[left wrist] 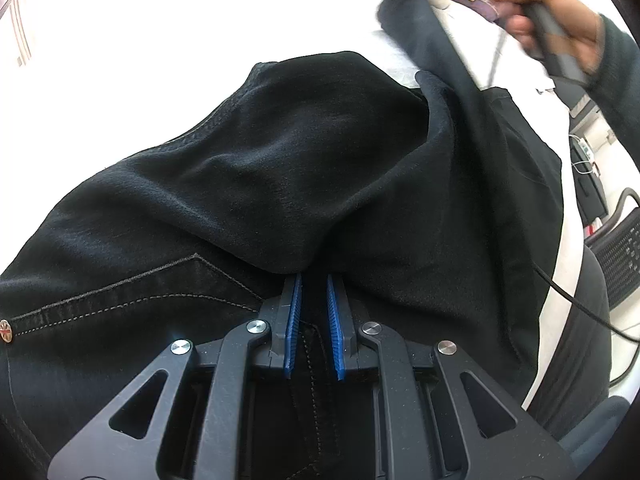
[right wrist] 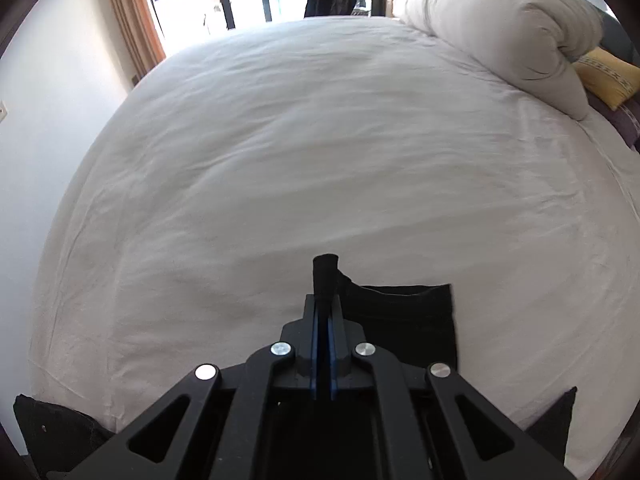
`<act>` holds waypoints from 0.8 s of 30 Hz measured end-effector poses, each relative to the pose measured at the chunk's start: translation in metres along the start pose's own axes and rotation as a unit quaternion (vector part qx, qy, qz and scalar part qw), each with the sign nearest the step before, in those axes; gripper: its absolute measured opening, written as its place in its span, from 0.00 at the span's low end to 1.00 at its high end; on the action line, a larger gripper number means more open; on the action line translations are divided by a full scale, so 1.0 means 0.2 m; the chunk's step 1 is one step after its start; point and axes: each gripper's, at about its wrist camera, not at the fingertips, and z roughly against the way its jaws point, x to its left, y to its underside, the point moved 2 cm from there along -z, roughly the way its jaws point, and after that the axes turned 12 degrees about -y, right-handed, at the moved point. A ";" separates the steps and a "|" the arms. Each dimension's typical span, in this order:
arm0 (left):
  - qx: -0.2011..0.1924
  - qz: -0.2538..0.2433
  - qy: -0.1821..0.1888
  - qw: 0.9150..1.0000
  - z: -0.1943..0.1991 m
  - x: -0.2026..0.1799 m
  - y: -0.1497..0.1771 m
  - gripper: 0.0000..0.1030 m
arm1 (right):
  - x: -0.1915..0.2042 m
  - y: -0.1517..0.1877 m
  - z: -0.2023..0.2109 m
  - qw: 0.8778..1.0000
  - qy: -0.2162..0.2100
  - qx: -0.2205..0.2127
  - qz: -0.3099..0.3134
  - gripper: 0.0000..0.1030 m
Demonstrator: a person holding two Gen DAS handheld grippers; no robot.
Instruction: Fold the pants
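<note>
Black denim pants (left wrist: 248,184) fill the left wrist view, bunched on the white bed (left wrist: 120,40). My left gripper (left wrist: 314,280) is shut on a fold of the pants; the cloth drapes over its blue pads (left wrist: 294,320). A strip of the pants (left wrist: 424,40) rises to the upper right, where a person's hand (left wrist: 560,24) holds the other tool, blurred. In the right wrist view my right gripper (right wrist: 324,304) is shut on a pinch of black cloth (right wrist: 326,272) that sticks out past its tips. A flat end of the pants (right wrist: 404,320) lies just right of it.
The white bed sheet (right wrist: 300,160) spreads ahead. A rolled white duvet (right wrist: 500,28) and a yellow pillow (right wrist: 608,76) lie at the far right. A window with orange curtains (right wrist: 132,12) stands behind. A mesh chair (left wrist: 624,248) and a cable (left wrist: 580,304) are beside the bed.
</note>
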 end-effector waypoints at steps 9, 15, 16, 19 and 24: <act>0.010 0.001 -0.028 1.000 -0.01 -0.05 -0.03 0.13 | -0.50 0.34 0.71 0.983 -0.004 -0.153 -0.104 0.04; 0.016 -0.003 -0.053 0.998 -0.01 -0.09 -0.04 0.13 | -0.84 0.72 0.91 0.959 0.014 -0.204 -0.199 0.04; 0.017 -0.004 -0.058 0.998 -0.02 -0.10 -0.04 0.13 | -0.88 0.80 0.92 0.953 0.015 -0.210 -0.217 0.04; 0.019 -0.006 -0.070 0.997 -0.02 -0.13 -0.05 0.13 | -0.95 0.96 0.92 0.946 0.020 -0.213 -0.245 0.04; 0.023 0.002 -0.078 0.997 -0.02 -0.14 -0.05 0.13 | -1.06 1.13 0.81 0.935 0.017 -0.201 -0.290 0.04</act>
